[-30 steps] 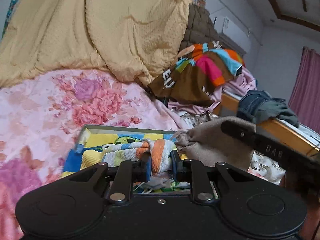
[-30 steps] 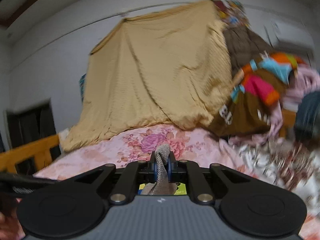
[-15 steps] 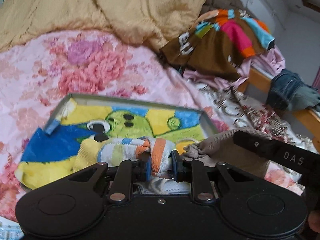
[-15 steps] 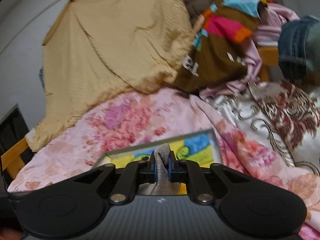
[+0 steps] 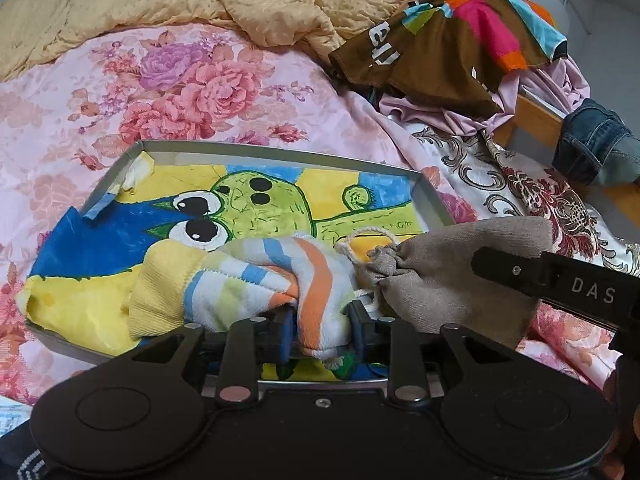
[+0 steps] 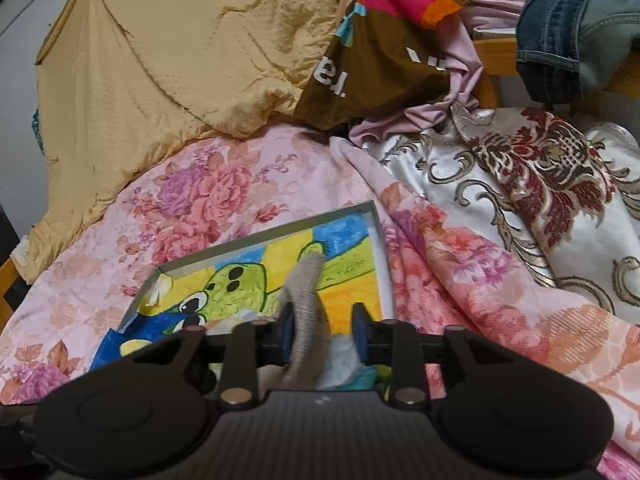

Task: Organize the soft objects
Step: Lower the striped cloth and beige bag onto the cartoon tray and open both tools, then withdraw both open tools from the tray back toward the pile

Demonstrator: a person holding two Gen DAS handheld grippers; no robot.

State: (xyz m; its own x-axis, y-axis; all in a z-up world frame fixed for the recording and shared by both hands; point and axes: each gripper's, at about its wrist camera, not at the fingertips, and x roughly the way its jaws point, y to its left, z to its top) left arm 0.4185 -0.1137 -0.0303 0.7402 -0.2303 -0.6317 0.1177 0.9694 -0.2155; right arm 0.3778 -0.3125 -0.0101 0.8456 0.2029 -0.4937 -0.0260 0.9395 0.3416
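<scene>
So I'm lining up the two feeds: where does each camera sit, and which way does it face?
Left wrist: behind the left hand-held gripper, looking down its fingers at the striped cloth and grey pouch over the tray; the right tool's black arm shows.
Right wrist: behind the right hand-held gripper, facing the pouch.
Shared: tray, pouch, floral bedspread.

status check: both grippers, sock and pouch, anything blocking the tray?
Left hand-held gripper just easing open, striped sock between pads. Right hand-held gripper just opened, grey pouch slack between. Both over the tray; nothing blocking.
</scene>
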